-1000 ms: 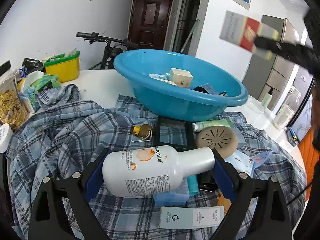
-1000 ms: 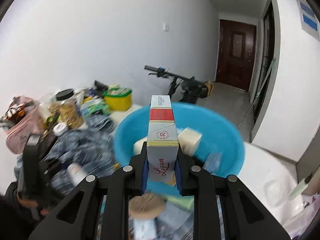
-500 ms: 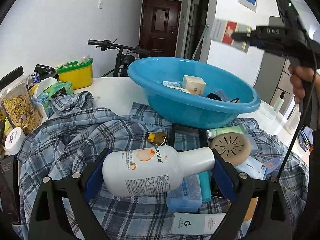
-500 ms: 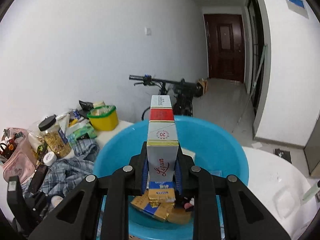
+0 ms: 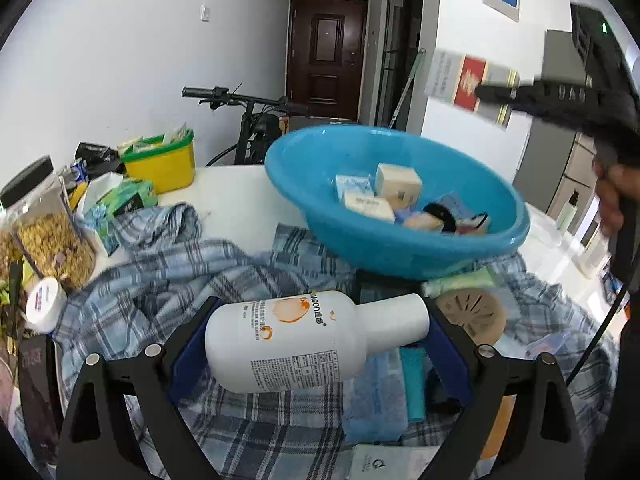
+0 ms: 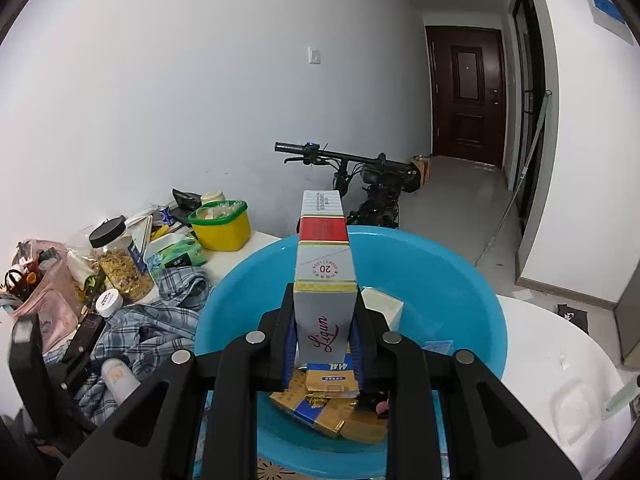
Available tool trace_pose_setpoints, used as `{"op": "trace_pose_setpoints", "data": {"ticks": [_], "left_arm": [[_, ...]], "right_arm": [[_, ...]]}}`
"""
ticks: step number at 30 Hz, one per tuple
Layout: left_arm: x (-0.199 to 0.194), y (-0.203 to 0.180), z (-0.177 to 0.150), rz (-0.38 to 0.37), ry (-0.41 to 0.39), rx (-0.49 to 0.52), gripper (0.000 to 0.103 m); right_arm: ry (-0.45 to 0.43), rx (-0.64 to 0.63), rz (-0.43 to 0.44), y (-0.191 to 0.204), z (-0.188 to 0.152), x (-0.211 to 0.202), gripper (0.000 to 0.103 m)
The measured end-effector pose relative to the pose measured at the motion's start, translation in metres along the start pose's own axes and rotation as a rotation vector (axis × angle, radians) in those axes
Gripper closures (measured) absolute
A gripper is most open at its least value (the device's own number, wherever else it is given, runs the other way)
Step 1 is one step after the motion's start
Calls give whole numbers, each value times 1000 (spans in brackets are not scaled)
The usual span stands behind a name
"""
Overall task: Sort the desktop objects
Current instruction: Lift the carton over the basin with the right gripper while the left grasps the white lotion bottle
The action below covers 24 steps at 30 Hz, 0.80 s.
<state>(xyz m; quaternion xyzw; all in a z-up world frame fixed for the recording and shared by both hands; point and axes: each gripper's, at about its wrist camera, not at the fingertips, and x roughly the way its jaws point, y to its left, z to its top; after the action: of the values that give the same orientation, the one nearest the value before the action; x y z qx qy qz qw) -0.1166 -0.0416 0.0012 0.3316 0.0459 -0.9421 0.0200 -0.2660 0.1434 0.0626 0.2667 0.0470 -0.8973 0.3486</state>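
The right gripper (image 6: 323, 336) was clamped on a tall white-and-red cigarette carton (image 6: 323, 276), its jaws pressed against the carton's two sides, the carton standing up and away between them. Directly beyond and beneath the jaws sat the blue basin (image 6: 460, 280). Inside it, just under the fingertips, lay a heap of gold-and-blue packets (image 6: 320, 404); a cream box (image 6: 384, 306) rested to the right of the jaws, partly hidden by the carton.

The left gripper (image 5: 316, 340) was closed on a white bottle (image 5: 296, 340) lying crosswise between the jaws, base against the left pad and cap against the right. Under it spread a plaid shirt (image 5: 160, 280). Ahead of the jaws the basin (image 5: 360, 248) held a cream box (image 5: 398, 182), pale small boxes (image 5: 366, 204) and a dark item too blurred to name. Far left of the jaws stood a yellow tub (image 5: 164, 164) with a green rim, stuffed with packets, and a clear jar (image 5: 48, 232) of yellowish dried contents.
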Motion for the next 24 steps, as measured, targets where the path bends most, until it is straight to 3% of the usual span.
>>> {"op": "trace_pose_setpoints", "data": {"ticks": [3,5,14,24], "left_arm": [[-6,1,22,-81,15,-17,7],[-13,-2,36,-98,2,-13,7],[-17,-29,100,-53,-109,98,7],[38,-62,138,-86,-99,174,7]], "right_arm": [[-1,4,3,-1,0,-1,82],[-9,15,8,-2,0,-2,82],[-21,28,11,-8,-1,-6,82],[-9,41,-34,-18,-3,0,82]]}}
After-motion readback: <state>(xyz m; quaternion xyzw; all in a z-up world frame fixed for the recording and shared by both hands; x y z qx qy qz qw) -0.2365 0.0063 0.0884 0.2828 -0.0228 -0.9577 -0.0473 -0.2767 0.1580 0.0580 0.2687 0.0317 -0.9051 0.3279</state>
